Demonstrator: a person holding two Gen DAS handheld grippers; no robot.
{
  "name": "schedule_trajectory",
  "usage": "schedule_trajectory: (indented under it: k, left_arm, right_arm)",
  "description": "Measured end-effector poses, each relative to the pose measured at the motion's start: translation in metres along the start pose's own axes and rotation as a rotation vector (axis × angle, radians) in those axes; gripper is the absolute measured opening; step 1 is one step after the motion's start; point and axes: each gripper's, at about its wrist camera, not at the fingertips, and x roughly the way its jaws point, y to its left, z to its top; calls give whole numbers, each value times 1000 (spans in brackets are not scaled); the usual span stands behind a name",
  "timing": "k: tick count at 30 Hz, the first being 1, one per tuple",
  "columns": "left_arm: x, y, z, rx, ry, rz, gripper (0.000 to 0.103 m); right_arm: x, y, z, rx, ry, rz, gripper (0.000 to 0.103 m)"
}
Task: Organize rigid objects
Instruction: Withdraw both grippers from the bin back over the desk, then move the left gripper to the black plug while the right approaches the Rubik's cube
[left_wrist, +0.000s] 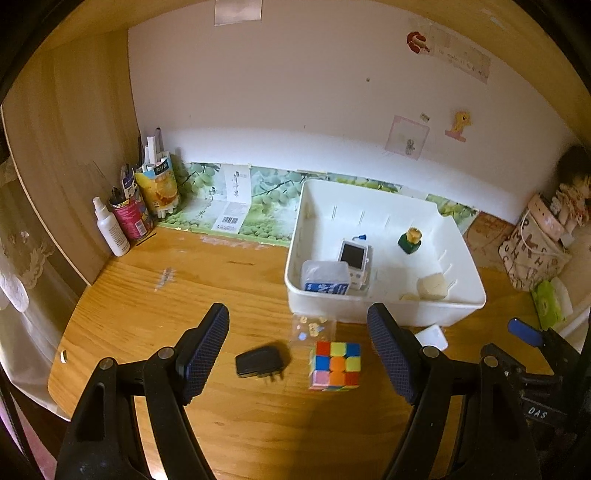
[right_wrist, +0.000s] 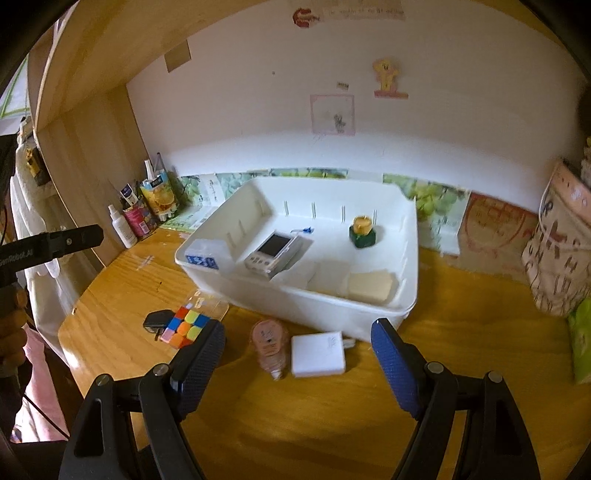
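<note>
Two wrist views of one wooden desk (left_wrist: 229, 424). In the left wrist view, your left gripper (left_wrist: 298, 350) stands about half open and holds nothing; between its pads, low in the centre of the frame, lie a black plug adapter (left_wrist: 260, 363) and, to its right, a colour puzzle cube (left_wrist: 335, 365) resting against a clear sticker packet (left_wrist: 312, 328). The white storage bin (left_wrist: 388, 312) fills the centre right and already holds a small handheld device (left_wrist: 354, 258), a blue-labelled box (left_wrist: 325, 278), a green jar with a yellow lid (left_wrist: 410, 238) and a pale block (left_wrist: 432, 286).

In the right wrist view, your right gripper (right_wrist: 298, 363) is likewise partly open and empty; a pink squeeze tube (right_wrist: 270, 341) and a white power brick (right_wrist: 318, 354) lie touching between its pads, just below the bin wall (right_wrist: 314, 310).

Risks. Adapter and cube both lie inside the left jaws' span, so closing there may catch both or flick the adapter aside by its prongs. The tube is rounded and may roll off the pads. The brick appears to trail a cord toward the bin, though the view is too soft to confirm; a lift could drag it. The two grippers work close together and may collide.
</note>
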Motion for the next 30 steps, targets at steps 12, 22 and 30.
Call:
schedule_trajectory:
  k: [12,22,30]
  left_arm:
    - [11,28,11,102,55,-52,80]
    - [32,45,15,173,124,-91,80]
    - [54,62,10,237,197,-126,80]
  right_arm:
    - [11,23,-12,198,55,16,82]
    - [20,41,-21,361,92,46,82]
    - [35,57,-28,456,125,44,82]
